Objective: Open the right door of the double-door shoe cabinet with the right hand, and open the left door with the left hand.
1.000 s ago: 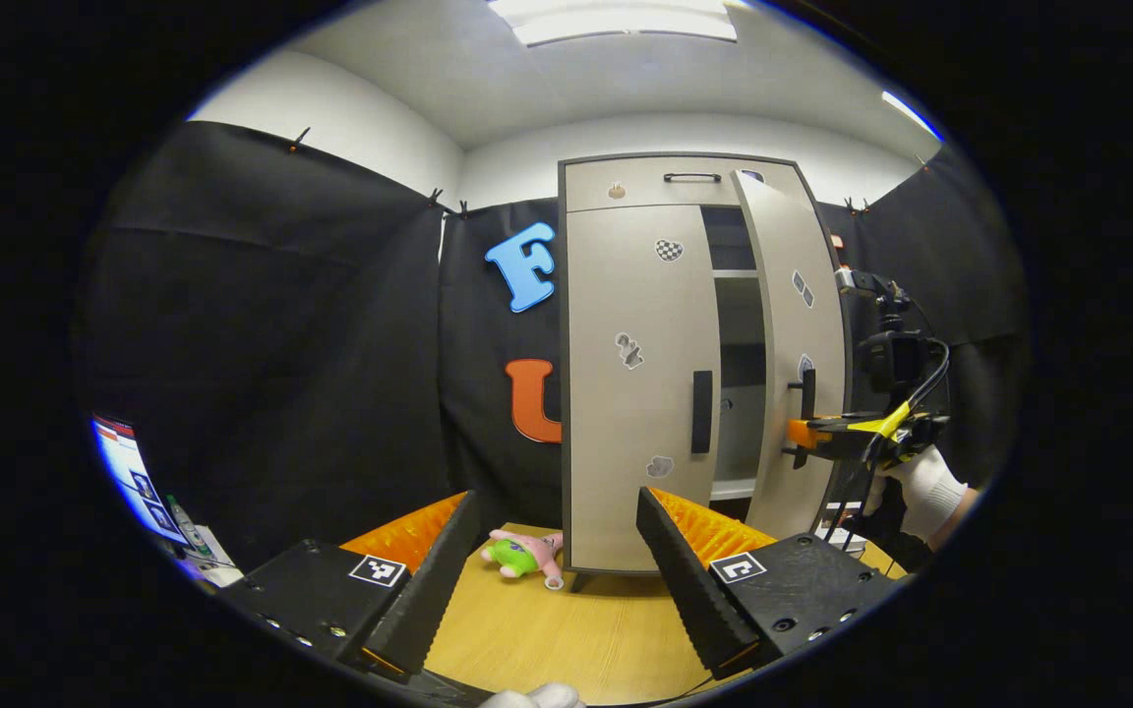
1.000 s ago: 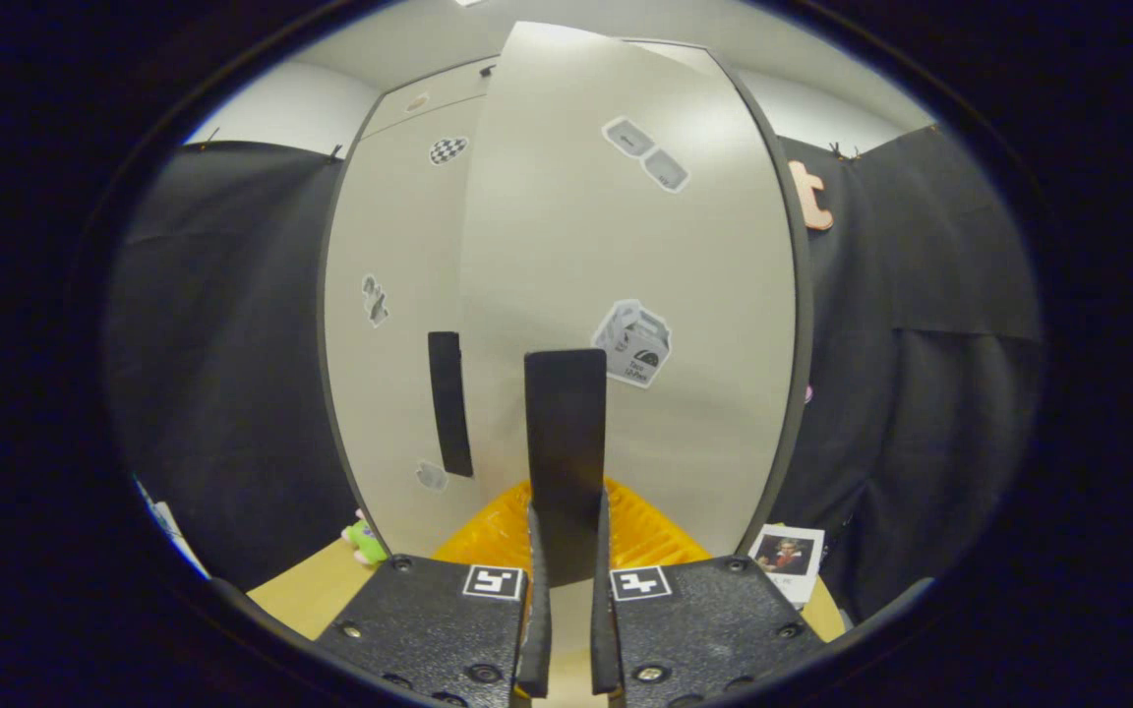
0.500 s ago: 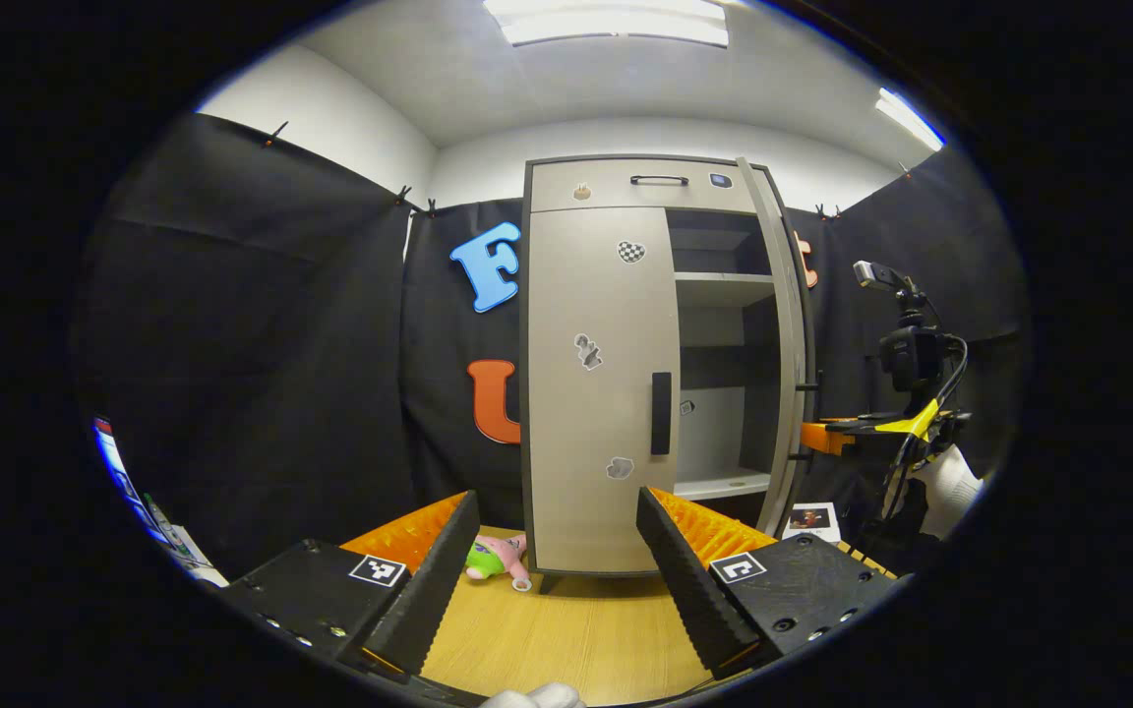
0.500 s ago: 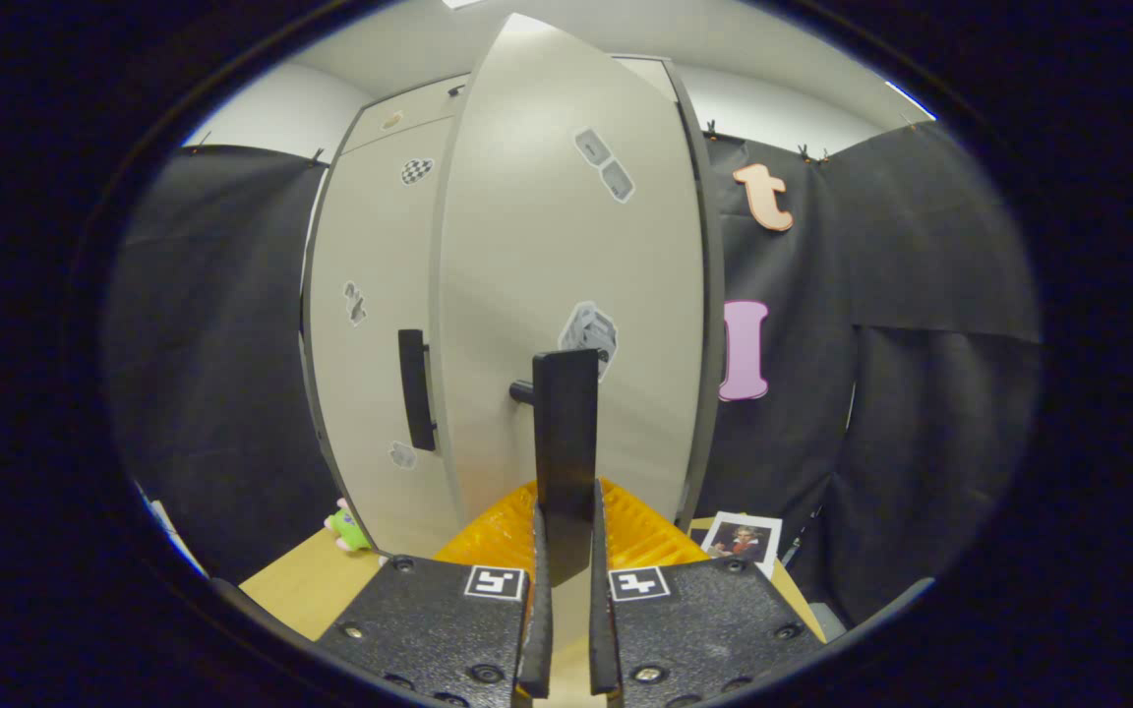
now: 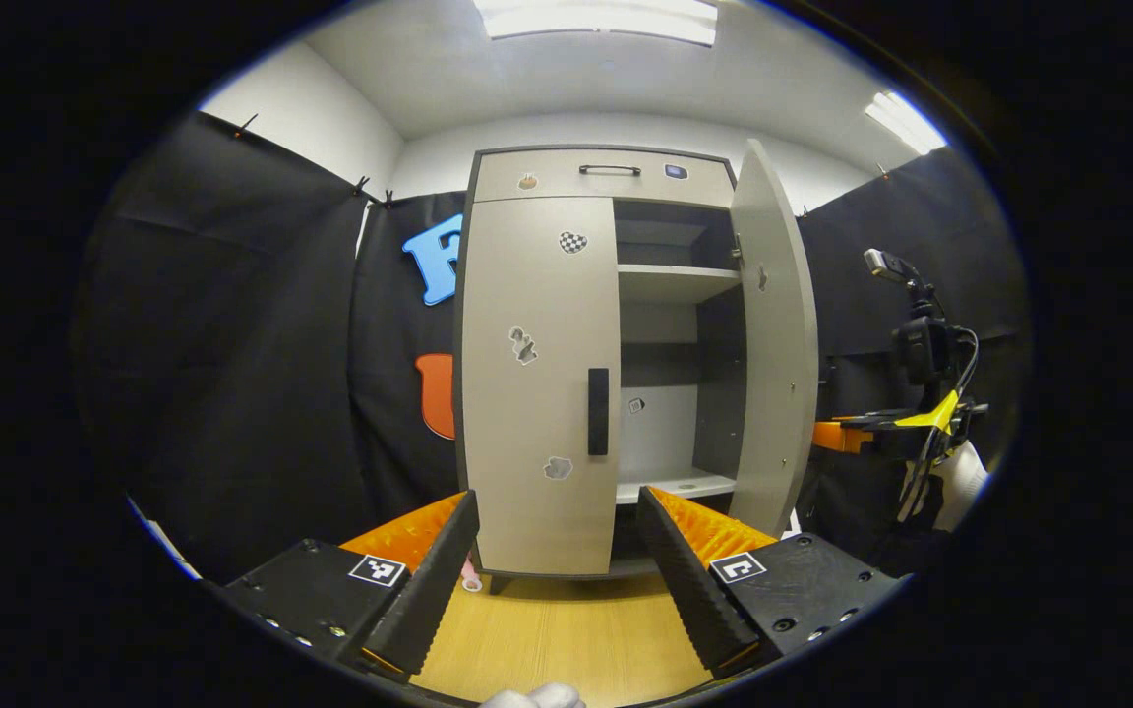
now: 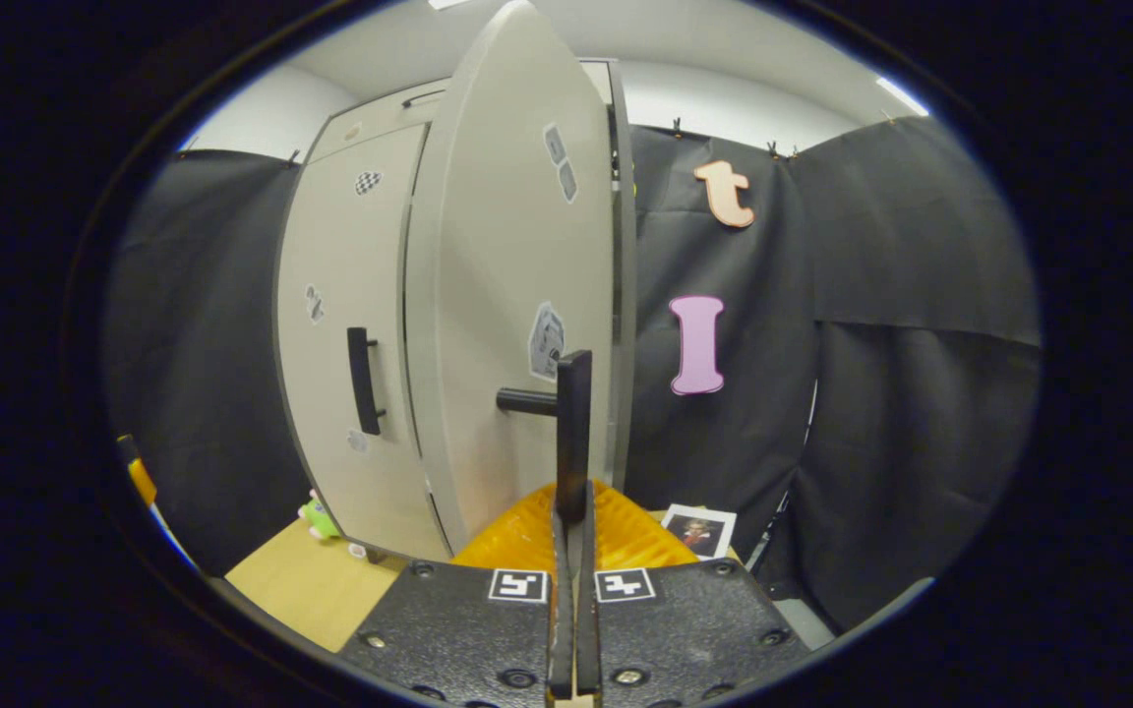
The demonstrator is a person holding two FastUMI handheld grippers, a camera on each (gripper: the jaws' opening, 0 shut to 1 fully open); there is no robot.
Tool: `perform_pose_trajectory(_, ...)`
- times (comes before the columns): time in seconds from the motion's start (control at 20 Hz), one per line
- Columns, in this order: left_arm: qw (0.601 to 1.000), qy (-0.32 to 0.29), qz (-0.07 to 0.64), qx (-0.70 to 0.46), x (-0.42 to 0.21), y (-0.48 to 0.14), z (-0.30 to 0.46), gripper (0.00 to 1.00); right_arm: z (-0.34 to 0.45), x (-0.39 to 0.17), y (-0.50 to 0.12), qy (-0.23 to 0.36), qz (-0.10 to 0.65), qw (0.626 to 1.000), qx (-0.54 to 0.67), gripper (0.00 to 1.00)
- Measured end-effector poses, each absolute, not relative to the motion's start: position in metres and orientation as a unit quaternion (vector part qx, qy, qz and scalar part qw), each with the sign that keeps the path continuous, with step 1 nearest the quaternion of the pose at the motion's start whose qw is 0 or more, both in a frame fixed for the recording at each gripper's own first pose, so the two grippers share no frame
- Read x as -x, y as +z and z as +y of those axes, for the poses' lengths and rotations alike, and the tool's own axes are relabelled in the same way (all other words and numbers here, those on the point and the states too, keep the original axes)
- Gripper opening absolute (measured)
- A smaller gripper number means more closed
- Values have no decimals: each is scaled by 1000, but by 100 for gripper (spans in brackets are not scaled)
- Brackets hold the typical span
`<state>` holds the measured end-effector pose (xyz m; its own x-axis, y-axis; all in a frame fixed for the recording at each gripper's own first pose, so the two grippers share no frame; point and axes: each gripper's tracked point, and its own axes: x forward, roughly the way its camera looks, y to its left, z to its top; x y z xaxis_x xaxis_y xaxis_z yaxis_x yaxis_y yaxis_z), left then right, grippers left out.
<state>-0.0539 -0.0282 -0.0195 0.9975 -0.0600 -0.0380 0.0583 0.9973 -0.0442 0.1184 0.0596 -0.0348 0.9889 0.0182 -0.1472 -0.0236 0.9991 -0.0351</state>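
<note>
The beige shoe cabinet (image 5: pixel 606 172) stands on the wooden table. Its left door (image 5: pixel 527 295) is closed, with a dark vertical handle (image 5: pixel 598 411). My left gripper (image 5: pixel 557 500) hangs open a short way in front of this door, touching nothing. The right door (image 5: pixel 773 334) stands swung out wide, baring the shelves (image 5: pixel 675 280). In the right gripper view my right gripper (image 6: pixel 573 506) is shut on the right door's handle (image 6: pixel 572 423), which stands edge-on off the right door (image 6: pixel 507 295). The left gripper view has the right gripper (image 5: pixel 837 436) beyond the open door, held by a gloved hand (image 5: pixel 955 477).
A small plush toy (image 6: pixel 316 516) lies on the table (image 5: pixel 566 639) by the cabinet's left foot. A photo card (image 6: pixel 696 529) lies to the right of the open door. Black cloth walls close in both sides. A top drawer (image 5: pixel 609 170) sits above the doors.
The right door has swung from half open to wide open, with my right gripper still holding its handle. My left gripper has shifted so that the left door sits more centred and nearer.
</note>
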Motion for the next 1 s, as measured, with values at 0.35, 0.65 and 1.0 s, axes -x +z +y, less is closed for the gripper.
perform_pose_trajectory(0.35,1000,-17,13,18,55,-11,-59,96,53,-120,-34,24,72,997,14,4)
perform_pose_trajectory(0.65,1000,0,14,7,60,-7,-76,96,57,-121,-32,47,70,996,1,4)
perform_pose_trajectory(1.0,1000,12,20,-1,64,-5,-82,96,60,-121,-32,57,68,996,-3,4)
